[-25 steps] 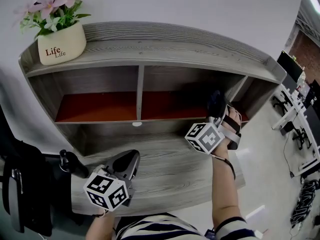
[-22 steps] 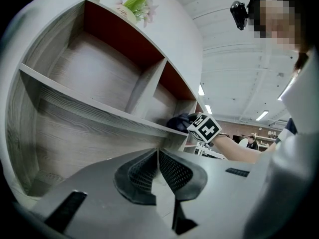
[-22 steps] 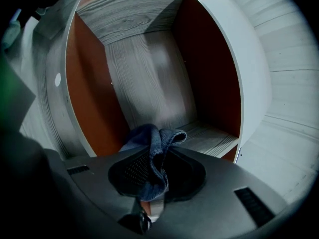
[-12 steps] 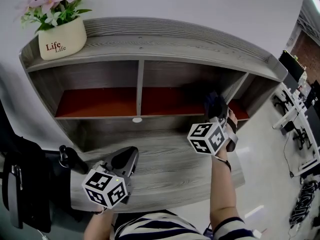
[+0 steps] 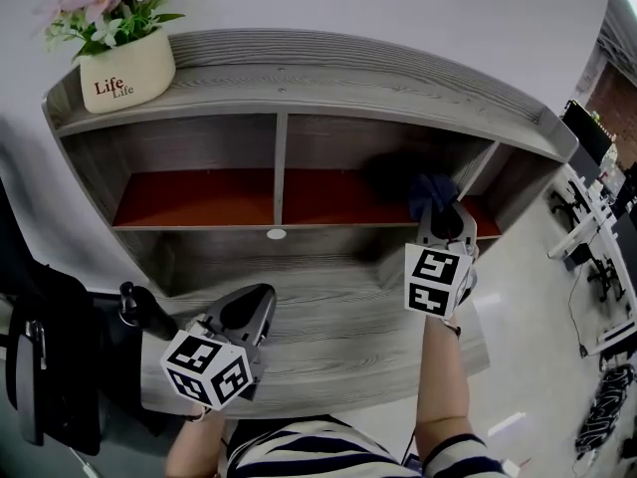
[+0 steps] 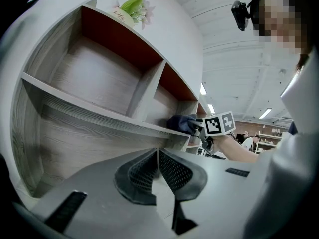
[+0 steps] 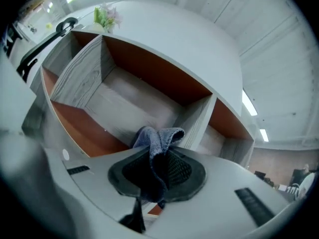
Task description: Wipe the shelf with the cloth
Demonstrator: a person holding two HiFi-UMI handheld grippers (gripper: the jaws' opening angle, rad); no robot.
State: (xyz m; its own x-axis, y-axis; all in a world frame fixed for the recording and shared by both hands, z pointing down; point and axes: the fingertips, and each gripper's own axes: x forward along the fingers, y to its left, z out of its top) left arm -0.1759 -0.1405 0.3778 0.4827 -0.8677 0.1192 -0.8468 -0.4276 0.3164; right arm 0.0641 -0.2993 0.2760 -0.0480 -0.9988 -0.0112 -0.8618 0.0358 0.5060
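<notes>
A grey wooden shelf unit [image 5: 328, 78] with orange-red shelf boards [image 5: 199, 202] fills the head view. My right gripper [image 5: 435, 207] is shut on a dark blue cloth [image 5: 430, 189] and holds it at the mouth of the middle right compartment, just above the orange board. In the right gripper view the cloth [image 7: 158, 138] bunches between the jaws, facing that compartment [image 7: 129, 98]. My left gripper [image 5: 261, 302] hangs low over the wide bottom ledge [image 5: 338, 327], jaws pressed together with nothing in them [image 6: 157, 156]. The left gripper view shows the cloth [image 6: 182, 123] at the shelf edge.
A cream flower pot [image 5: 126, 68] with pink flowers stands on the top left of the shelf. A vertical divider [image 5: 279, 167] splits the middle row. A dark bag [image 5: 50, 366] lies at the lower left. Office desks and chairs [image 5: 587, 227] stand at the right.
My right gripper has lifted and pushed forward with the cloth, from in front of the lower ledge up to the middle right compartment. The left gripper has barely moved.
</notes>
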